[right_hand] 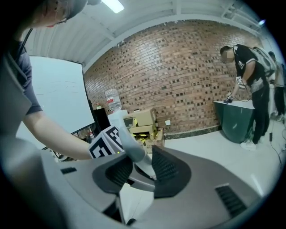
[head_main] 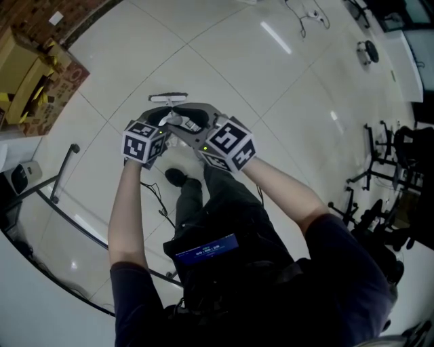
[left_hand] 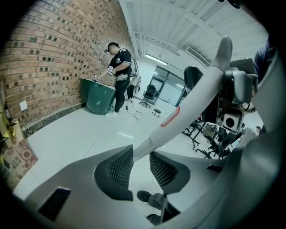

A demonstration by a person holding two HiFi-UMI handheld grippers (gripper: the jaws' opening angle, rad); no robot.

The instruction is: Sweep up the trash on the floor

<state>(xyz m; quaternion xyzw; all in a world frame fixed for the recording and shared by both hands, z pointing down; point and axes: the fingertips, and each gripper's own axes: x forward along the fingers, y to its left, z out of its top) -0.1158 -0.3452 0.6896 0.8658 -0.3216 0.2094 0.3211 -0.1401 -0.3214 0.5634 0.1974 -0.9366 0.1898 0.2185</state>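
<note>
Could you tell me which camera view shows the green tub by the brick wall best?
The left gripper view: the green tub shows its rim and front, with a person beside it. The right gripper view has the tub near its edge, partly behind that person's legs. The head view misses it.

bright, even indoor light comes from ceiling strips. the glossy floor throws back long glare streaks and shows only faint, soft shadows. dark clothes in the head view lose detail. both gripper views are fisheye, with black corners, a bowed brick wall and curved straight lines. far parts stay fairly sharp; the edges smear slightly.
</note>
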